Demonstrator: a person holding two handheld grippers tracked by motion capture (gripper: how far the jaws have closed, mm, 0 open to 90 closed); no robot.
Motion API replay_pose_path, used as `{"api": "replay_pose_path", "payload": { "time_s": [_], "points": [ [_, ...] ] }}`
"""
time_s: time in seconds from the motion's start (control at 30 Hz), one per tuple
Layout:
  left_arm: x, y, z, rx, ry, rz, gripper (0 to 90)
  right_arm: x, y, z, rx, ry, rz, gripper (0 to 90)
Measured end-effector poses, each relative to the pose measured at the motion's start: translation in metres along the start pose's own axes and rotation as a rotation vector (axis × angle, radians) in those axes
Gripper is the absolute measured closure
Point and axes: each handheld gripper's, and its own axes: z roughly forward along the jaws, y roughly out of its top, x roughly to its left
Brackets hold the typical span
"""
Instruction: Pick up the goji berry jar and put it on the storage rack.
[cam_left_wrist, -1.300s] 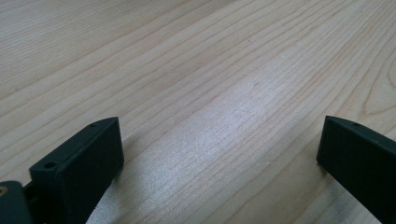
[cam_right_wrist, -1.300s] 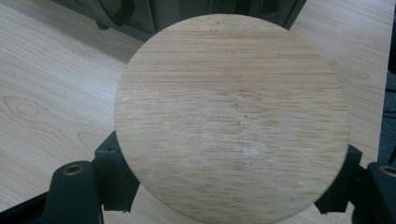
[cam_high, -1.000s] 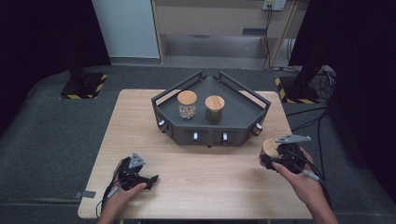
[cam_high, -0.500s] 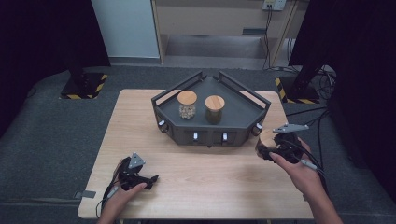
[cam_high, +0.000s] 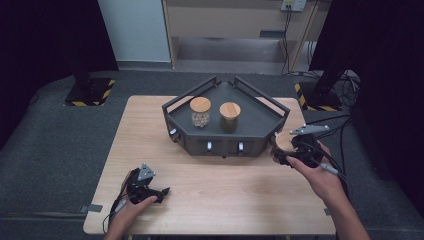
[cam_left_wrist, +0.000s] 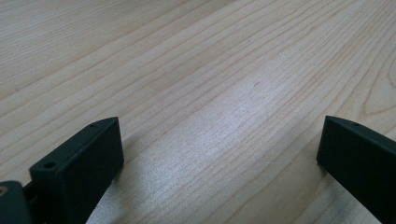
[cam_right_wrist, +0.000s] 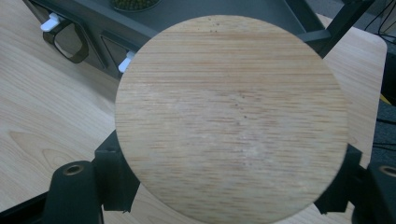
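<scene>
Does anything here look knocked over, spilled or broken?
Nothing stands out. Two lidded jars stand upright in the dark tray, nothing spilled on the table. The right gripper holds a third wooden-lidded jar beside the tray; the left gripper rests open.

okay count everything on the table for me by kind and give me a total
Jars with wooden lids: 3, two in the tray, one in the right hand-held gripper
Dark tray: 1
Hand-held grippers: 2
Total: 6
</scene>
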Motion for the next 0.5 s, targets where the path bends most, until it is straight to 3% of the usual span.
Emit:
{"api": "replay_pose_path", "payload": {
  "time_s": [0.5],
  "points": [
    [0.0,0.0,0.0,0.0,0.0,0.0,0.0,-0.002,0.022,0.001,0.004,-0.014,-0.017,25.9]
  ]
}}
